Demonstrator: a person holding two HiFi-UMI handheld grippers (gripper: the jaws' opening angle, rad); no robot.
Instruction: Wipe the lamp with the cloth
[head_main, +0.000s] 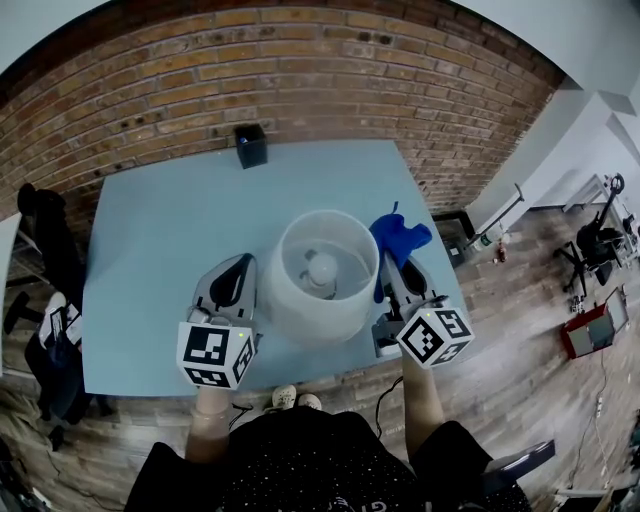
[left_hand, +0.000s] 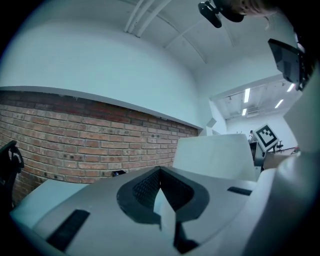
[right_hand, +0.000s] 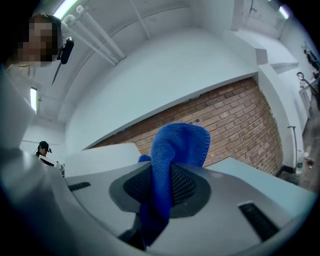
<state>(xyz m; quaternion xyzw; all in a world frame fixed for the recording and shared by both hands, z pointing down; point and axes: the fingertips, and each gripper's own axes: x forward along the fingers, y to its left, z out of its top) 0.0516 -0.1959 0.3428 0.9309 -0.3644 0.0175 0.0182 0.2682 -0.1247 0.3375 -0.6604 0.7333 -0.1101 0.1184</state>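
A lamp with a white drum shade (head_main: 292, 300) stands on the light blue table (head_main: 160, 250), and its bulb (head_main: 322, 268) shows inside from above. My left gripper (head_main: 241, 268) sits close against the shade's left side, shut with nothing in it. In the left gripper view its jaws (left_hand: 160, 172) meet, and the shade (left_hand: 215, 155) rises just beyond them to the right. My right gripper (head_main: 392, 270) is at the shade's right side, shut on a blue cloth (head_main: 400, 238). The cloth (right_hand: 175, 145) sticks up from between those jaws, with the shade (right_hand: 105, 157) to the left.
A small black box (head_main: 251, 146) stands at the table's far edge against the brick wall (head_main: 300, 80). A dark chair (head_main: 45, 235) is at the table's left end. The table's near edge runs just in front of the lamp.
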